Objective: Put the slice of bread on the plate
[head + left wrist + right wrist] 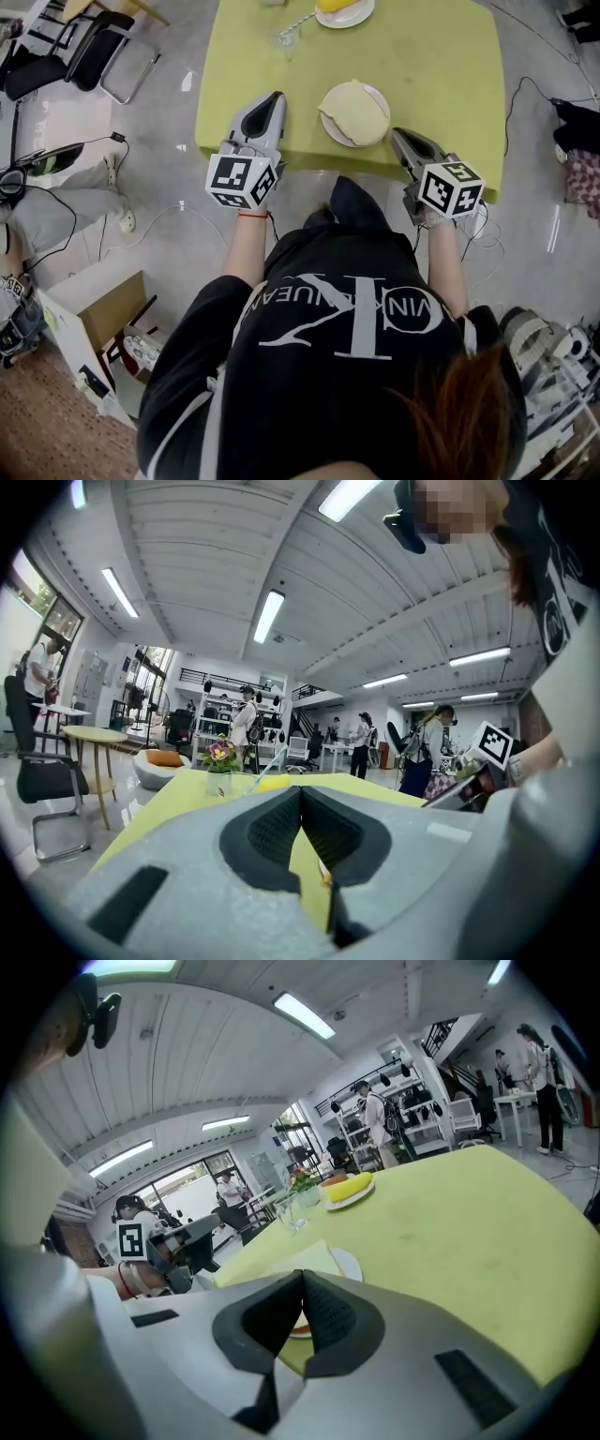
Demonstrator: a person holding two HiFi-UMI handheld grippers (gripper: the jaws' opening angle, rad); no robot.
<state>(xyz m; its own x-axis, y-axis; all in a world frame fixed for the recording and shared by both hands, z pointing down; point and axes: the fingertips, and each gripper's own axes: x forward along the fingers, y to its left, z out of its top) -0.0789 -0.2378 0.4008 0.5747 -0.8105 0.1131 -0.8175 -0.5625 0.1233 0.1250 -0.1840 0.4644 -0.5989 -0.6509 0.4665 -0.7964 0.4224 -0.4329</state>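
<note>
On the plate [378, 93], the slice of bread [354, 112] lies flat (already home, I'd judge). Just right of the plate, the right gripper [398, 135] aims pressed-together, empty jaws toward it. The left gripper [277, 97], equally closed and empty, sits farther off, left of the plate.
</note>
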